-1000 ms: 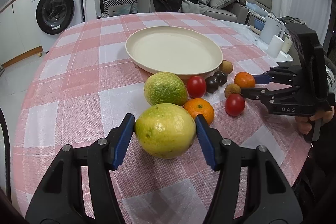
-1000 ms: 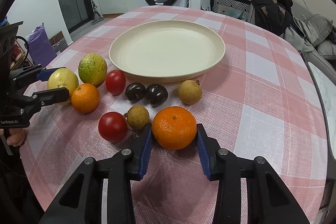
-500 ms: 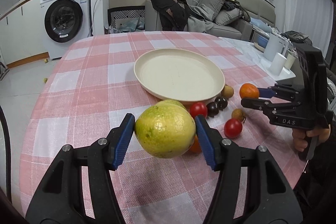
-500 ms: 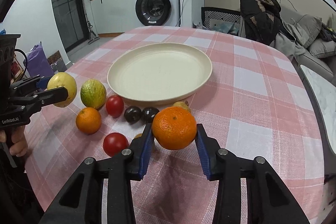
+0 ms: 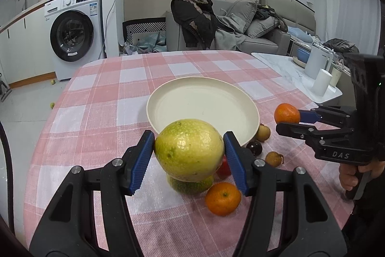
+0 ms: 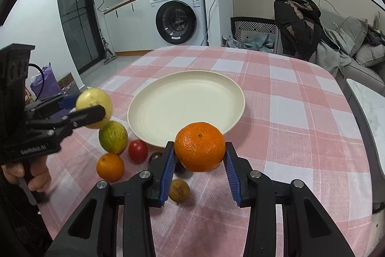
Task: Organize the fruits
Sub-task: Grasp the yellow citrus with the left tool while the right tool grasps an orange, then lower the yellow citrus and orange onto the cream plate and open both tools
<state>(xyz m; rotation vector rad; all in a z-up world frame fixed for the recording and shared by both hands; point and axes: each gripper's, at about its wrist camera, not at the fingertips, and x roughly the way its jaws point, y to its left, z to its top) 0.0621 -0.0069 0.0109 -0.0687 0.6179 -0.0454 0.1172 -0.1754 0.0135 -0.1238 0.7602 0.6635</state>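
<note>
My left gripper (image 5: 189, 153) is shut on a large yellow-green citrus (image 5: 189, 149) and holds it above the table, near the front rim of the empty cream plate (image 5: 202, 105). My right gripper (image 6: 199, 159) is shut on an orange (image 6: 199, 146), lifted above the table by the plate's (image 6: 185, 107) near rim. Each gripper shows in the other view: the right one (image 5: 287, 116), the left one (image 6: 93, 108). On the cloth lie a green citrus (image 6: 113, 136), a second orange (image 6: 110, 166), a red tomato (image 6: 137, 151), dark plums (image 5: 254, 148) and brown longans (image 5: 273, 158).
The round table has a pink checked cloth (image 6: 300, 136). A white side table (image 5: 300, 74) with cups stands to the right. A washing machine (image 5: 72, 33), a chair and a sofa (image 5: 252, 35) stand beyond the table's far edge.
Both grippers have lifted their fruit off the cloth and raised it higher, the citrus and the orange now held in the air near the plate's front rim.
</note>
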